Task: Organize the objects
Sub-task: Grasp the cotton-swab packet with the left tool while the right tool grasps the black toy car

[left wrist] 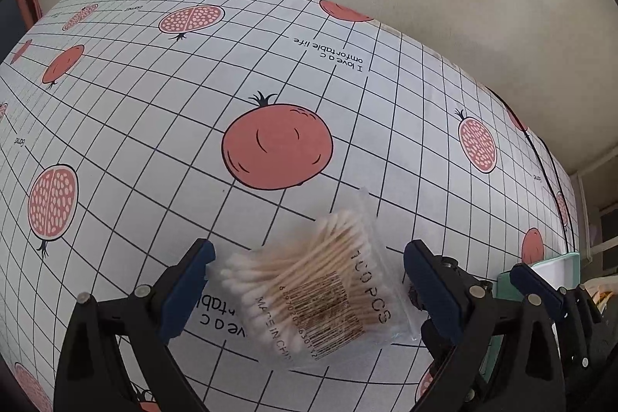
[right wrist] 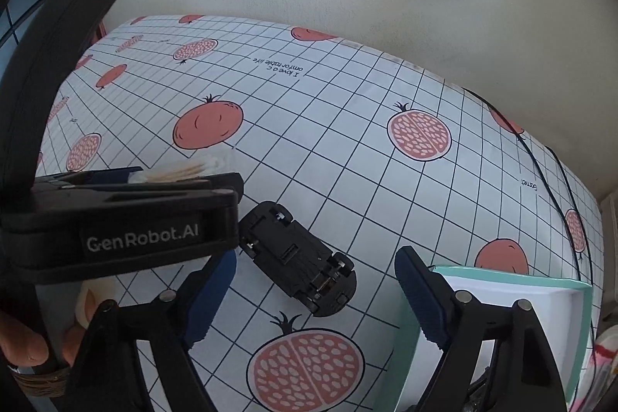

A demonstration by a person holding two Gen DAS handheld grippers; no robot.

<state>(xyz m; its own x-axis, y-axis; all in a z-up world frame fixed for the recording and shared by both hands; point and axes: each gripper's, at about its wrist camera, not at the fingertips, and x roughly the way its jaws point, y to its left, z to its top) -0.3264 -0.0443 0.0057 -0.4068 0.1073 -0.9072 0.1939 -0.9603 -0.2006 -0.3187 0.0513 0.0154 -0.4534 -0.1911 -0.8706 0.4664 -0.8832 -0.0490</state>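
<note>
Between the spread fingers of the left gripper a clear packet of cotton swabs is seen, lying on the surface; no pad is touching it, so nothing is being pinched. The right gripper is likewise held with its fingers wide apart, and just ahead of them a black toy car is found, turned belly-up on the patterned cloth. A hand is glimpsed at the lower left of the right wrist view.

Just beside the right finger a mint-edged box is placed, with a white inside. What can be seen of its interior appears empty, though part is hidden behind the finger. Further off, only the pomegranate-printed cloth and a pale wall are seen.

The task is judged to be at an early stage: both packet and car remain loose on the surface and outside the box, and each is yet to be gripped and put away.
</note>
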